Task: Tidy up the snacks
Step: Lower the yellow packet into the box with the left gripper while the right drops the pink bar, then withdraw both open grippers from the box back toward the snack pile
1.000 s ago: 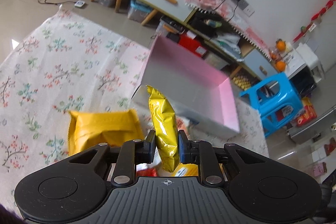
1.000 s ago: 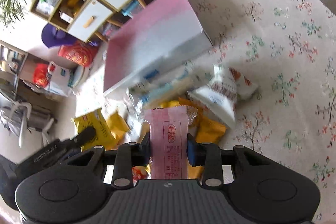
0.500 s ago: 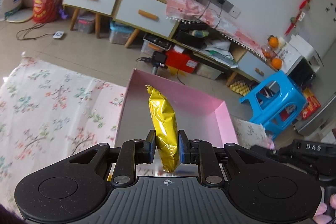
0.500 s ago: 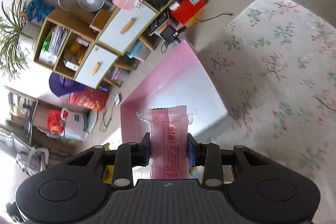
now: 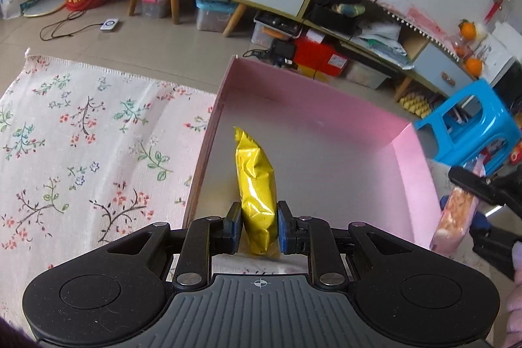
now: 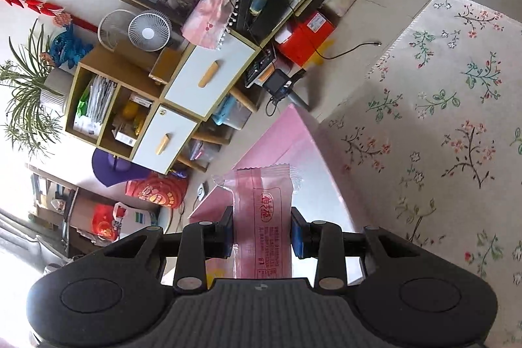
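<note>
My left hand-held gripper [image 5: 260, 231] is clenched on a yellow foil snack packet [image 5: 256, 191], which stands upright between the blue pads and hangs over the near end of the open pink box [image 5: 414, 185]. The box sits on the floral cloth [image 5: 81, 145] spread over the tabletop, its grey floor bare where I can see it. My right hand-held gripper [image 6: 262, 232] is clamped on a pink wrapped snack bar [image 6: 262, 211] with red printed characters, held above the same pink box's edge [image 6: 280, 136]. From the left wrist view, that bar [image 5: 456, 211] shows at the box's right wall. A blue plastic stool [image 5: 469, 126] stands beyond the box.
</note>
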A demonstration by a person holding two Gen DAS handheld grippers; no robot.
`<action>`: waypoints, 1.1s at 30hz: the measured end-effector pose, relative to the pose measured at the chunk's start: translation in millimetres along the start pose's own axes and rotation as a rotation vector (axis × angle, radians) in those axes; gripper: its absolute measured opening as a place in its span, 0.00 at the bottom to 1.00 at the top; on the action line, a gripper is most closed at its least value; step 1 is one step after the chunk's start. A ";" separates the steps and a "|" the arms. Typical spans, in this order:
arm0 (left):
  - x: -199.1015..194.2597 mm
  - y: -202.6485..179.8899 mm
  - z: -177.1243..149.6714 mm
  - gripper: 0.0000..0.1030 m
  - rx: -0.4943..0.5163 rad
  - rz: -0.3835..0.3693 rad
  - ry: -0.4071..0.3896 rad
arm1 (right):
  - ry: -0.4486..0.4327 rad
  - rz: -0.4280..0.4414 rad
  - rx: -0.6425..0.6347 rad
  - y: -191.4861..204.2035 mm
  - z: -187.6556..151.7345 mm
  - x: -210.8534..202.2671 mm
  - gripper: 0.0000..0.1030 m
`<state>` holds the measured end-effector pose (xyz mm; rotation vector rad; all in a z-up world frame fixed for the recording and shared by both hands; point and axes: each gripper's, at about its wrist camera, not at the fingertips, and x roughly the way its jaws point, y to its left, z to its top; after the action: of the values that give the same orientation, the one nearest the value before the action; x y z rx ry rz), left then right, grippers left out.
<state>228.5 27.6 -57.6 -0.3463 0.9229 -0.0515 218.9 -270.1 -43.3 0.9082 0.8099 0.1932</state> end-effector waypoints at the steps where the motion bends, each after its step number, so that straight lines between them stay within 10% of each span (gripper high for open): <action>1: -0.5 0.2 -1.1 0.19 0.003 0.000 -0.001 | 0.001 -0.002 -0.005 -0.6 0.3 1.0 0.22; 15: -10.3 -8.5 -7.1 0.24 0.073 0.040 0.021 | 0.045 0.007 -0.059 1.6 -5.9 7.3 0.41; 21: -28.3 -10.5 -9.5 0.62 0.076 0.006 -0.030 | 0.036 0.014 -0.070 5.9 -7.7 -2.9 0.65; 33: -78.4 -17.5 -36.4 0.82 0.127 -0.042 -0.065 | 0.043 -0.087 -0.221 32.8 -25.7 -47.1 0.80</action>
<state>154.1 16.1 -11.7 -0.2481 0.8438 -0.1365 174.0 -255.8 -1.6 0.6616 0.8482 0.2219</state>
